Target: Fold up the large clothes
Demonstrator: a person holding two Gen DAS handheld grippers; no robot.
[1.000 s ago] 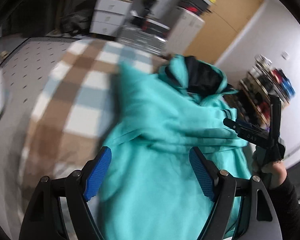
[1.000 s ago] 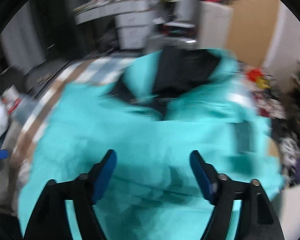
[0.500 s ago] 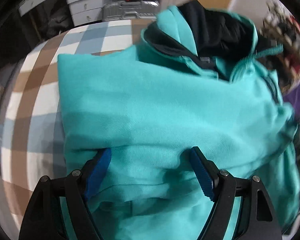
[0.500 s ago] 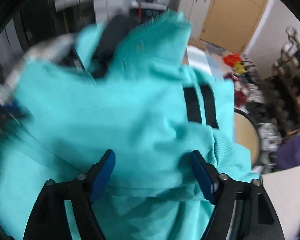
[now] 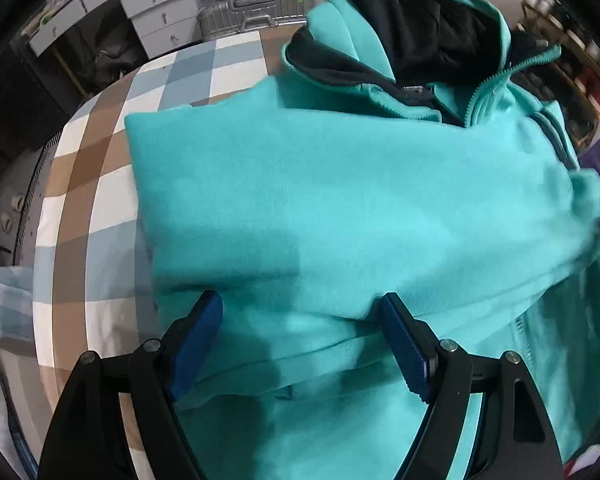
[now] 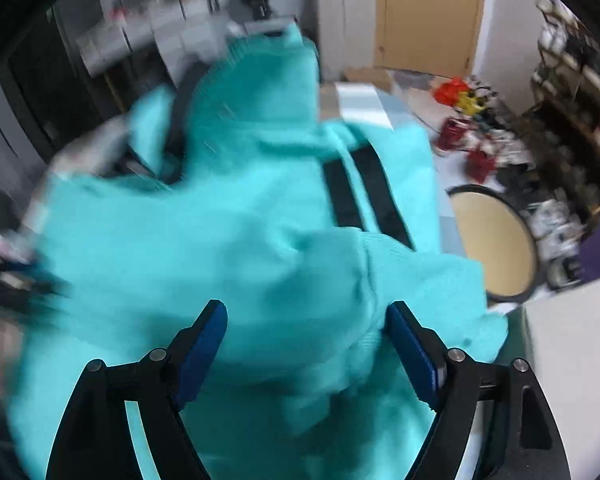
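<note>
My fingers on both grippers gape wide, empty, over the soft, bulky, floppy teal hoodie (image 5: pixel 340 208) sprawled on the checked bed (image 5: pixel 100 184), so I'd pinch its near hem.

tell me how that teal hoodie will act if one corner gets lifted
The hoodie will probably sag and drape: it lies in soft folds and creases. Its layers may slide apart, as the folded sleeve just rests on top. It looks thick, likely somewhat heavy for cloth.
</note>
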